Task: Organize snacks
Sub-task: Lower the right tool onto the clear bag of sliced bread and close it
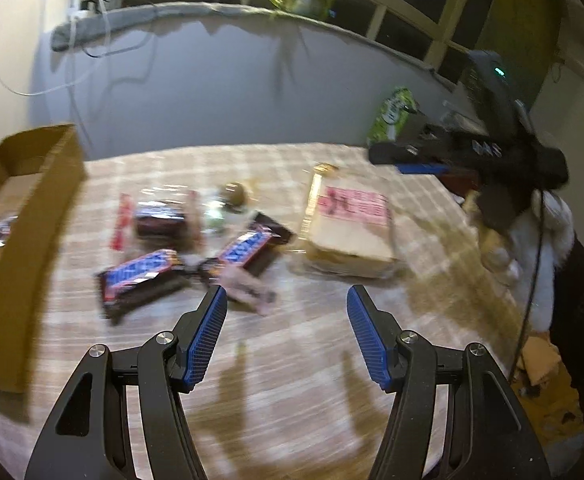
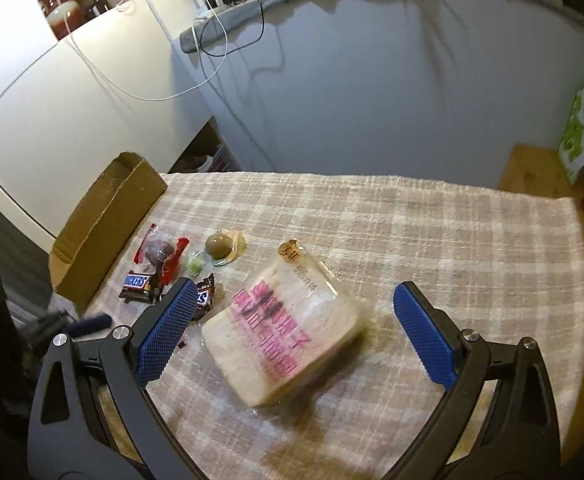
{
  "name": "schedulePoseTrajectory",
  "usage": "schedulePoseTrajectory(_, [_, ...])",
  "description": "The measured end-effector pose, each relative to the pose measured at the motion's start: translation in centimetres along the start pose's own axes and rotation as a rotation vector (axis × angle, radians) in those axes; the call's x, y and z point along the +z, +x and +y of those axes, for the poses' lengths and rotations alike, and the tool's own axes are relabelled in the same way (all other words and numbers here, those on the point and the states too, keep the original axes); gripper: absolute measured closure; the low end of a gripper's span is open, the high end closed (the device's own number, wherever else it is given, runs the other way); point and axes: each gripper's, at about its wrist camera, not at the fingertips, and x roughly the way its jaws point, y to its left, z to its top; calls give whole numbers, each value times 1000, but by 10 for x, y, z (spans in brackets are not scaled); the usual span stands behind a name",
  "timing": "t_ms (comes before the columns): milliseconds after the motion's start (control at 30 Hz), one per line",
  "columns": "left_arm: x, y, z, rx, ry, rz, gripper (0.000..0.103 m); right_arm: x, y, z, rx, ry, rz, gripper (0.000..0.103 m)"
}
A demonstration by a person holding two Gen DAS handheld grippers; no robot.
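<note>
Both the left gripper (image 1: 287, 294) and right gripper (image 2: 292, 296) gape empty; the right should straddle the bread bag (image 2: 281, 330) just ahead squarely before squeezing gently.

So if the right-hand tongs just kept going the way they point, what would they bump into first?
Most likely the bagged sliced bread. It lies on the checked tablecloth right between the open right tongs, which point down at it. Depth is hard to judge, but nothing else looks to be in the way.
</note>
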Motion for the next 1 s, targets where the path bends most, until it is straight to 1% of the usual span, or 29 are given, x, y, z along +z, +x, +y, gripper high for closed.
schedulePoseTrajectory(133, [3, 19, -14, -48, -18, 37, 41, 8, 19, -10, 51, 8, 42, 3])
schedulePoseTrajectory(367, [7, 50, -28, -89, -47, 95, 41, 9, 44, -21, 85, 2, 100, 3])
schedulePoseTrajectory(533, [7, 65, -36, -90, -33, 120, 41, 6, 52, -31, 123, 27, 115, 3])
schedulePoseTrajectory(667, [10, 72, -43, -81, -13, 123, 41, 2, 56, -33, 162, 38, 132, 3])
schedulePoseTrajectory(700, [11, 73, -44, -79, -9, 122, 41, 1, 57, -32, 165, 37, 136, 5])
schedulePoseTrajectory(767, [13, 75, -46, -77, -6, 120, 41, -1, 59, -31, 169, 33, 149, 16])
schedulePoseTrajectory(900, [15, 79, -52, -61, 9, 114, 41, -3, 58, -28, 144, 24, 150, 22])
schedulePoseTrajectory(1000, [16, 84, -57, -56, 18, 109, 41, -5, 55, -31, 151, 39, 148, 28])
